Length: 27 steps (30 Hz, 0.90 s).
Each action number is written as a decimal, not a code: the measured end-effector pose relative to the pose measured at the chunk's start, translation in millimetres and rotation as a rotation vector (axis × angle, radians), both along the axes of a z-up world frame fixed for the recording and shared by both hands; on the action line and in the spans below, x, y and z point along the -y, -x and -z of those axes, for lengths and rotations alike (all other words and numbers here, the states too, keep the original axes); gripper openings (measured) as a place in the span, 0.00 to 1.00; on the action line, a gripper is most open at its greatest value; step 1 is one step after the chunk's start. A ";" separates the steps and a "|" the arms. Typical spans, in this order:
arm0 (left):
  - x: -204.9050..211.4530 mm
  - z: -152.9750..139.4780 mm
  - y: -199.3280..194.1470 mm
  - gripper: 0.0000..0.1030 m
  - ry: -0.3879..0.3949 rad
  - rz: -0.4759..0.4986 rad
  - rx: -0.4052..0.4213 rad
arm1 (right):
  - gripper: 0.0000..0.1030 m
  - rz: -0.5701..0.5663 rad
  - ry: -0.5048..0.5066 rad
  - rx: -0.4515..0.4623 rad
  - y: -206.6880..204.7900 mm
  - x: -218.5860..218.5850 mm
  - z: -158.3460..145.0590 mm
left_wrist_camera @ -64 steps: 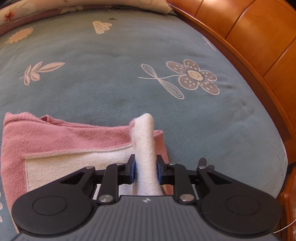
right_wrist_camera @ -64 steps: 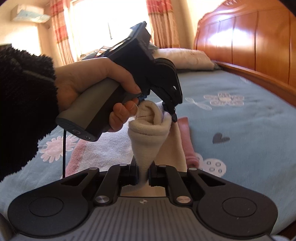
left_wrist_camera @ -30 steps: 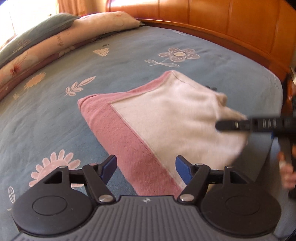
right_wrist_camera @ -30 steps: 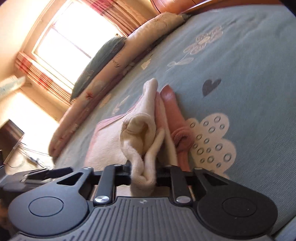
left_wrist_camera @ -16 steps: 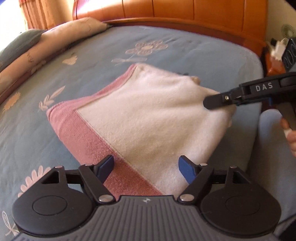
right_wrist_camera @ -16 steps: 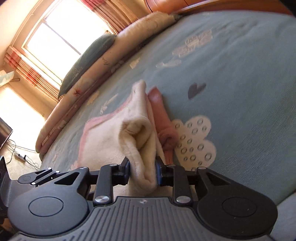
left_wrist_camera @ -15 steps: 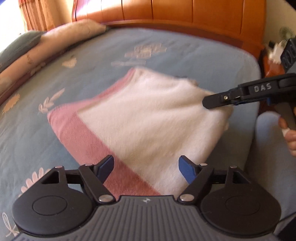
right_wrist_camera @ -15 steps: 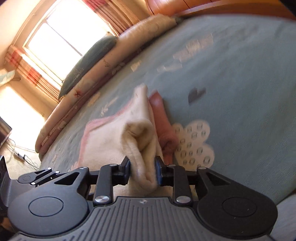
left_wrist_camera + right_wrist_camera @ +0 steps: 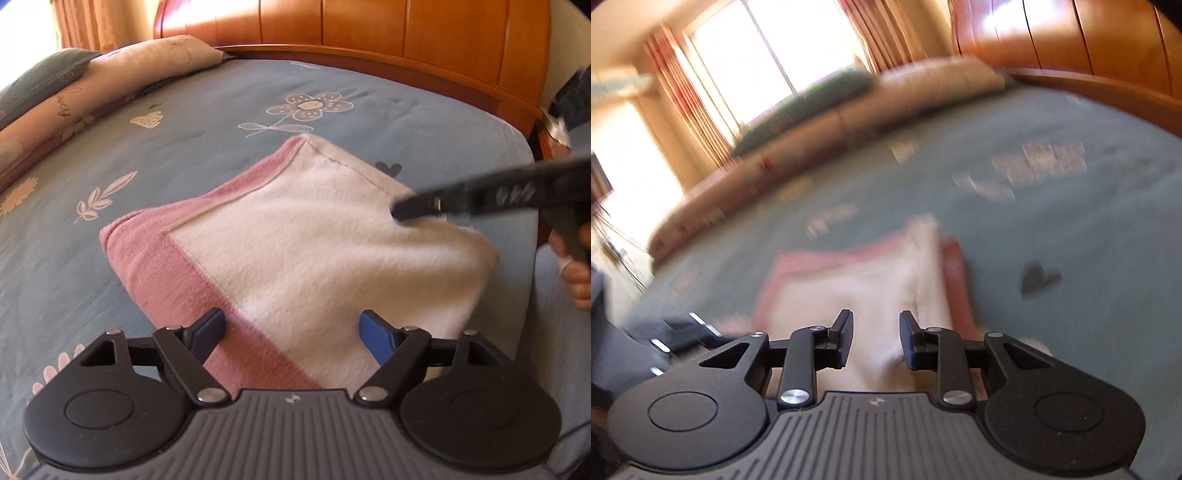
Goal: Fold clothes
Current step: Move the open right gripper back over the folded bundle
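A cream cloth with a pink border (image 9: pixel 325 236) lies folded on the blue flowered bed sheet (image 9: pixel 207 147). My left gripper (image 9: pixel 295 332) is open and empty, just above the cloth's near edge. My right gripper (image 9: pixel 876 336) is open, its jaws parted over the cloth's near corner (image 9: pixel 871 295); this view is blurred by motion. The right gripper also shows in the left wrist view (image 9: pixel 480 195) as a dark bar over the cloth's right side, held by a hand (image 9: pixel 576 273).
A wooden headboard (image 9: pixel 406 40) runs along the far side of the bed. Long pillows (image 9: pixel 110 85) lie along the left. The mattress edge (image 9: pixel 532 206) drops off at the right, by the person's leg. A bright curtained window (image 9: pixel 768 70) is behind.
My right gripper has opened and let go of the cloth corner it was holding. The cloth now lies flat. My left gripper stayed open and moved slightly closer over the cloth.
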<state>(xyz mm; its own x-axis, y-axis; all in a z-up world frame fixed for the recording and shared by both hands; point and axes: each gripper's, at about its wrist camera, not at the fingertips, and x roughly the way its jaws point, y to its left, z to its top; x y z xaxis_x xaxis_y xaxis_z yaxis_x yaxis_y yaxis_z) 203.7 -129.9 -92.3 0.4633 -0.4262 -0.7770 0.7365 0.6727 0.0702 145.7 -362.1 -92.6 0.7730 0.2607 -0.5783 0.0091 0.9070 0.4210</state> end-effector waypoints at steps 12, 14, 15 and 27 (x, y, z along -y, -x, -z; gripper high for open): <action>-6.0 -24.8 -12.4 0.82 0.057 0.008 0.029 | 0.19 -0.064 0.089 0.107 -5.2 -7.6 -24.3; 1.1 -21.5 -21.7 0.82 0.054 0.007 0.026 | 0.19 -0.079 0.175 0.133 -21.7 -14.1 -34.4; 4.3 -18.9 -26.6 0.82 0.052 0.008 0.020 | 0.19 -0.089 0.207 0.139 -31.5 -17.0 -35.9; 6.8 -10.2 -46.0 0.87 0.137 0.018 -0.004 | 0.30 -0.026 0.130 0.071 -71.0 20.6 1.8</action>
